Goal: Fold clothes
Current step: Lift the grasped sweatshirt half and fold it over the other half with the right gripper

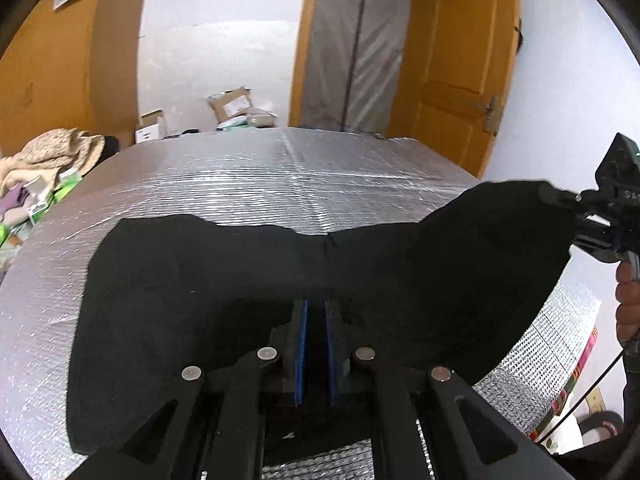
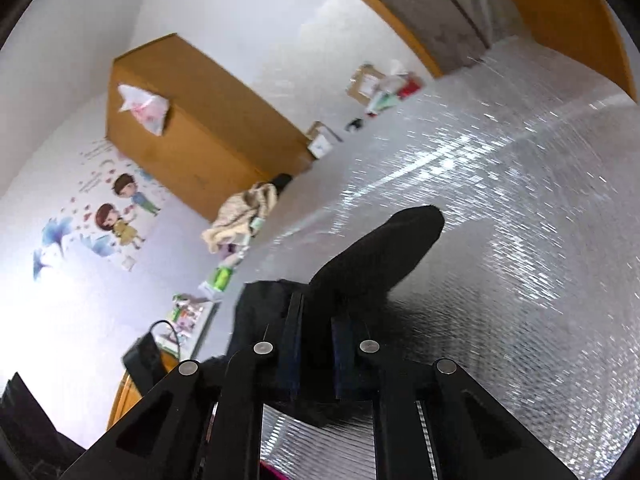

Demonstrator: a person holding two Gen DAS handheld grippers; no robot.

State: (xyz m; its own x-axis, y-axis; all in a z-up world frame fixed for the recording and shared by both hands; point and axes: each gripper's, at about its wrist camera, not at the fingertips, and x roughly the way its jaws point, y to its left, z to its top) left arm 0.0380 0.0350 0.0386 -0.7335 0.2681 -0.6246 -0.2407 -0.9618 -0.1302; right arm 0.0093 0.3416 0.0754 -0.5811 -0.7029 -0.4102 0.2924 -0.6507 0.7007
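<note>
A black garment (image 1: 248,276) hangs stretched above the silver quilted table (image 1: 260,176). My left gripper (image 1: 316,312) is shut on its near edge, blue pads pinching the cloth. In the left wrist view my right gripper (image 1: 560,196) is at the far right, shut on the garment's raised corner. In the right wrist view the right gripper (image 2: 316,308) is shut on the black garment (image 2: 384,248), which sticks out forward over the table (image 2: 520,184); its fingertips are hidden in cloth.
A beige cloth pile (image 1: 52,156) and packets lie beyond the table's left edge. Cardboard boxes (image 1: 232,104) stand at the far end. An orange door (image 1: 452,68) is at the back right. A wooden cabinet (image 2: 192,132) stands at the wall.
</note>
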